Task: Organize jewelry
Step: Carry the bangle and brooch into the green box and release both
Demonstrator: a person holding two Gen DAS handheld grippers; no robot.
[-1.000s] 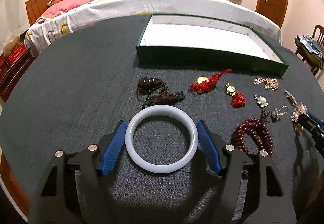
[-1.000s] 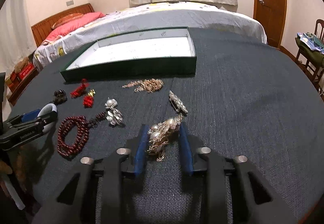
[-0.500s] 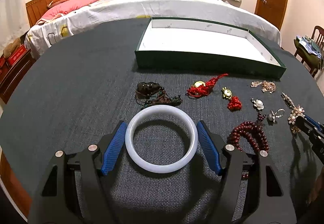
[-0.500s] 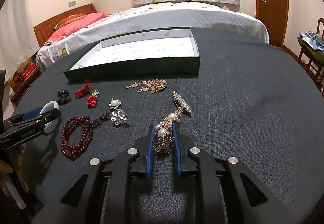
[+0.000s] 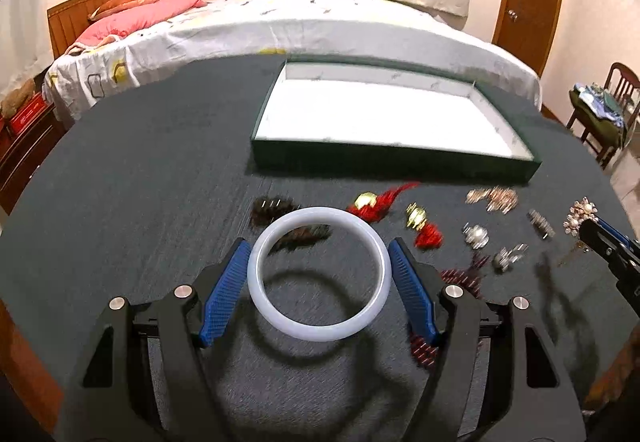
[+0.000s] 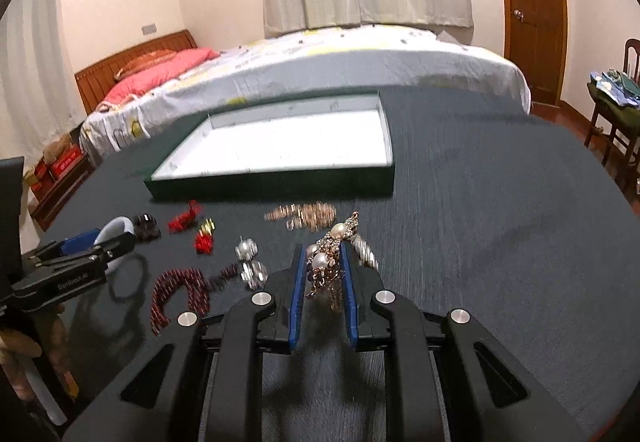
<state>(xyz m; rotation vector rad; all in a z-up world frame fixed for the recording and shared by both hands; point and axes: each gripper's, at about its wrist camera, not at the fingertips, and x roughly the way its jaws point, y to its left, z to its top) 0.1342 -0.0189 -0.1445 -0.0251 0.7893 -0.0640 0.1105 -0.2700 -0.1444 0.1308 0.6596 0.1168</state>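
My left gripper point(image 5: 319, 260) is shut on a white bangle point(image 5: 280, 316) and holds it above the dark table; its shadow falls below. My right gripper point(image 6: 323, 258) is shut on a gold and pearl brooch point(image 6: 326, 266), lifted off the table; it also shows at the right edge of the left wrist view point(image 5: 580, 216). The green tray with a white floor point(image 5: 392, 162) lies beyond, nothing in it; it shows in the right wrist view point(image 6: 272, 188) too. The left gripper appears at the left of the right wrist view point(image 6: 100, 246).
On the dark table point(image 5: 120, 182) lie a dark pendant with cord point(image 5: 268, 208), red knot charms point(image 5: 376, 202), a gold chain point(image 5: 494, 198), a pearl earring point(image 5: 476, 234), a crystal bar brooch point(image 5: 540, 222) and dark red beads point(image 6: 176, 290). A bed stands behind.
Both grippers have risen off the table. The left lifted the bangle; the right closed on the pearl brooch and lifted it. Both views tilt toward the tray.
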